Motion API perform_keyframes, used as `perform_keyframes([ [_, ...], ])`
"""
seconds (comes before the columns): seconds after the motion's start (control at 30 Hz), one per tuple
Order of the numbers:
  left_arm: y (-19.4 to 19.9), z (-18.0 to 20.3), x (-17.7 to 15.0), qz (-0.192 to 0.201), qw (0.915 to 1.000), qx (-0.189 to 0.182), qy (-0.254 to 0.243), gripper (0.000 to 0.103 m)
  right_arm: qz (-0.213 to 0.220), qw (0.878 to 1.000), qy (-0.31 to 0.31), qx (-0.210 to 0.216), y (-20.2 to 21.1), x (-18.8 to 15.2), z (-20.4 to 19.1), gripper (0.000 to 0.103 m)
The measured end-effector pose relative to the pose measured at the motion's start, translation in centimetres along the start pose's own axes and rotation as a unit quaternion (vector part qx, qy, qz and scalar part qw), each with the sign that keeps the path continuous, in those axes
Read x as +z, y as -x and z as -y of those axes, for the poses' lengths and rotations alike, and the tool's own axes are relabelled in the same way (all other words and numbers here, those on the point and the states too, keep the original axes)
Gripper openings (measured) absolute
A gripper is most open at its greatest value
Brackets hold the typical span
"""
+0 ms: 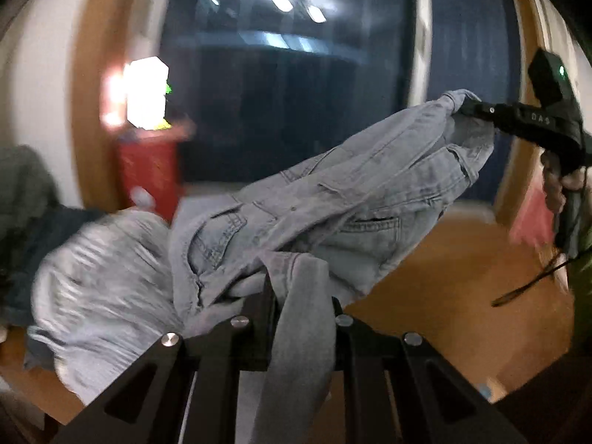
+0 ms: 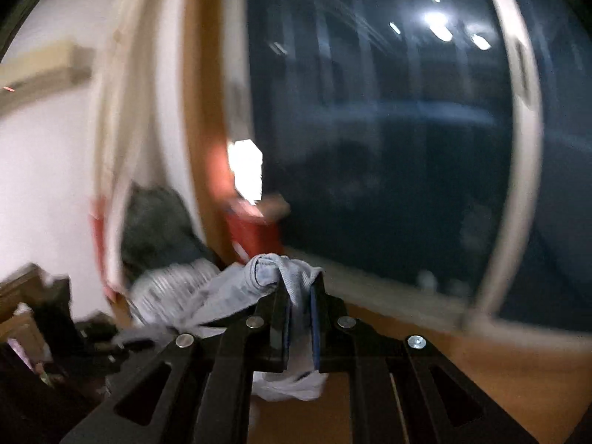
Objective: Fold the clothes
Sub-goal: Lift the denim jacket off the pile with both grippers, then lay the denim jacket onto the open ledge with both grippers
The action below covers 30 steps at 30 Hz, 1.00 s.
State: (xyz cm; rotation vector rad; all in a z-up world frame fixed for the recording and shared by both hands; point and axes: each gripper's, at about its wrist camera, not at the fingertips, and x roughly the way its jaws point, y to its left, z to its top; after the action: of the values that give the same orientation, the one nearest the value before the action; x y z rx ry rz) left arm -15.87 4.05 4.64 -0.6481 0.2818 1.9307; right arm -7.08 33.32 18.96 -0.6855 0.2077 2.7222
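Note:
A pale blue denim jacket [image 1: 333,199] hangs stretched in the air between both grippers, above a wooden surface. My left gripper [image 1: 301,296] is shut on a bunched fold of it, and denim drapes down between its fingers. At the upper right of the left wrist view my right gripper [image 1: 464,105], held by a hand [image 1: 558,188], is shut on the jacket's other end. In the right wrist view that gripper [image 2: 299,292] pinches a fold of the denim jacket [image 2: 266,270] between its pads.
A blurred grey striped garment [image 1: 103,285] lies on the wooden surface [image 1: 444,288] at the left, with dark green and blue clothes [image 1: 26,192] behind it. A red box [image 1: 148,174] stands under a bright white object [image 1: 146,92]. A big dark window [image 1: 296,92] fills the background.

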Motion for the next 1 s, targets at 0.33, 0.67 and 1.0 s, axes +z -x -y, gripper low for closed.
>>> perform_keyframes([
  [0.33, -7.1, 2.1, -5.7, -0.167, 0.9858, -0.016, -0.004, 0.038, -0.332, 0.928, 0.030, -0.169, -10.8, -18.5, 1.8, 0.017],
  [0.67, -6.6, -1.4, -6.9, -0.170, 0.9850, 0.027, -0.007, 0.066, -0.255, 0.964, 0.080, 0.003, -10.3, -13.9, -8.2, 0.066],
  [1.0, -9.4, -4.2, -9.8, -0.190, 0.9813, 0.007, 0.029, 0.066, -0.323, 0.934, 0.154, -0.010, -22.6, -18.6, -12.9, 0.039],
])
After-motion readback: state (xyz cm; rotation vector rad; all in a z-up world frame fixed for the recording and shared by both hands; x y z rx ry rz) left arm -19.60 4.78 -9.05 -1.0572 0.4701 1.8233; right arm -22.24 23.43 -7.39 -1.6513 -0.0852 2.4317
